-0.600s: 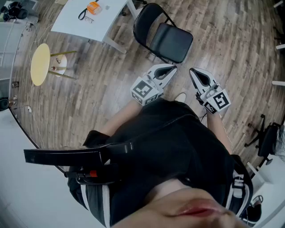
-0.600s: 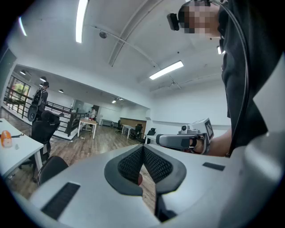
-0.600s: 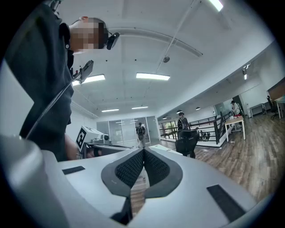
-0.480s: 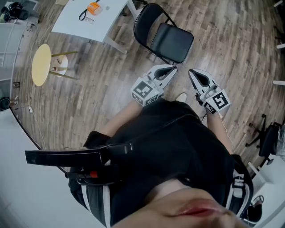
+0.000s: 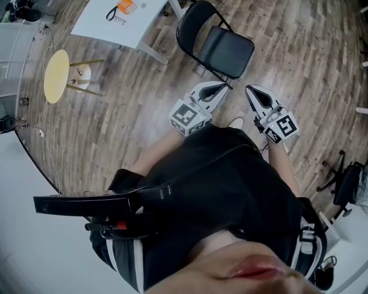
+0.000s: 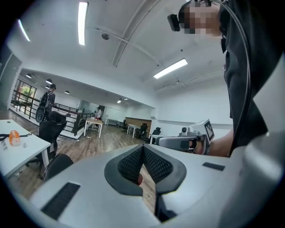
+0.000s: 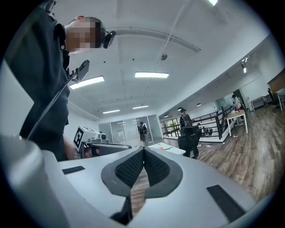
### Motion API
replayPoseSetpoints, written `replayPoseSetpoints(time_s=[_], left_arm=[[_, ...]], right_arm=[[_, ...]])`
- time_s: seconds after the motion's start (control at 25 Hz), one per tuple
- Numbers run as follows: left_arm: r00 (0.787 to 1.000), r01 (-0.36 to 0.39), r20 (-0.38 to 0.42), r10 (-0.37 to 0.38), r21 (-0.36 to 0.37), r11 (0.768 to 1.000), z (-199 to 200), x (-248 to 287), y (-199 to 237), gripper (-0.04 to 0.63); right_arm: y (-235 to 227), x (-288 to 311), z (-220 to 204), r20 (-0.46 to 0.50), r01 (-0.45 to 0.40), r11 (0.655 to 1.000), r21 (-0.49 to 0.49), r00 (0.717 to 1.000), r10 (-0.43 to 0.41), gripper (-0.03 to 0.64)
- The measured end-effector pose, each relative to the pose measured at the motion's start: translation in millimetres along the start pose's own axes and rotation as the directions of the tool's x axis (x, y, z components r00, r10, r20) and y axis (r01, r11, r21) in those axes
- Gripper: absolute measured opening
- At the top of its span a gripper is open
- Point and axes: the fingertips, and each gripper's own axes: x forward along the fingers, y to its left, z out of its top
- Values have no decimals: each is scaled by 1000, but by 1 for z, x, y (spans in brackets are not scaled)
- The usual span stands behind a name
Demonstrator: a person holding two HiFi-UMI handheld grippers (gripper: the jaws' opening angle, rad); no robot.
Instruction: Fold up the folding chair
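Note:
The black folding chair (image 5: 221, 49) stands unfolded on the wooden floor, just beyond both grippers in the head view. Its seat faces me and its rounded back is on the far side. My left gripper (image 5: 223, 87) is shut and empty, its tip a short way from the seat's near edge. My right gripper (image 5: 249, 90) is beside it, also shut and empty, and neither touches the chair. In the left gripper view the jaws (image 6: 143, 150) meet, with the chair's dark back (image 6: 58, 164) low on the left. The right gripper view shows closed jaws (image 7: 143, 153).
A white table (image 5: 103, 26) with an orange object (image 5: 127, 7) stands left of the chair. A round yellow stool (image 5: 56, 76) is further left. A black office chair (image 5: 348, 181) sits at the right edge. People stand far off by a railing (image 7: 209, 119).
The head view has shifted slightly, so chair, table and stool sit a little higher and to the right. Both grippers stay shut, side by side, about where they were.

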Motion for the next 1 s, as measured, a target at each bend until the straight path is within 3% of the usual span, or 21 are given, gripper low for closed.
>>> replayPoseSetpoints(time_s=[0.76, 1.0], left_arm=[[998, -66, 0, 66, 7, 998, -1, 36, -21, -5], [997, -67, 26, 69, -51, 996, 11, 75, -24, -5]], right_arm=[[-24, -41, 6, 32, -53, 998, -42, 998, 54, 8], [-54, -57, 22, 76, -105, 994, -39, 991, 108, 8]])
